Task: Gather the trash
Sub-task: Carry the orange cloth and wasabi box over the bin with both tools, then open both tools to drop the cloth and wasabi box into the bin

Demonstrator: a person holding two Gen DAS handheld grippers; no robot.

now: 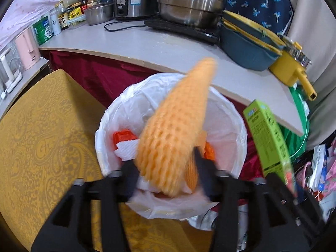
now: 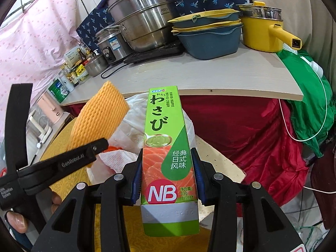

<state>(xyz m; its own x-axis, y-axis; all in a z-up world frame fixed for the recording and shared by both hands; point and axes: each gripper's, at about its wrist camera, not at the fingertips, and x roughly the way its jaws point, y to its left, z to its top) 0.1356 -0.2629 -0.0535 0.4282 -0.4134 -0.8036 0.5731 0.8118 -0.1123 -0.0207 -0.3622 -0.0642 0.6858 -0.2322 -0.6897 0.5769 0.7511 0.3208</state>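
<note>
Left wrist view: my left gripper (image 1: 166,168) stands released around the orange foam fruit net (image 1: 174,126) over the white-lined bin (image 1: 237,126) — right gripper (image 2: 168,180) clamps the green wasabi carton (image 2: 166,147), undumped.

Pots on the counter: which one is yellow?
The small pot with the stubby handle, at the counter's right end beside the blue basins. The other pots are bare steel.

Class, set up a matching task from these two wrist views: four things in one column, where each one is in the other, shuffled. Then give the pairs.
1 orange foam net
2 green wasabi box
3 white paper towel
4 yellow pot

a on the counter
b inside the lined bin
c between the right gripper's fingers
d over the bin, between the left gripper's fingers

Pairs: 1-d, 2-c, 3-b, 4-a
</note>
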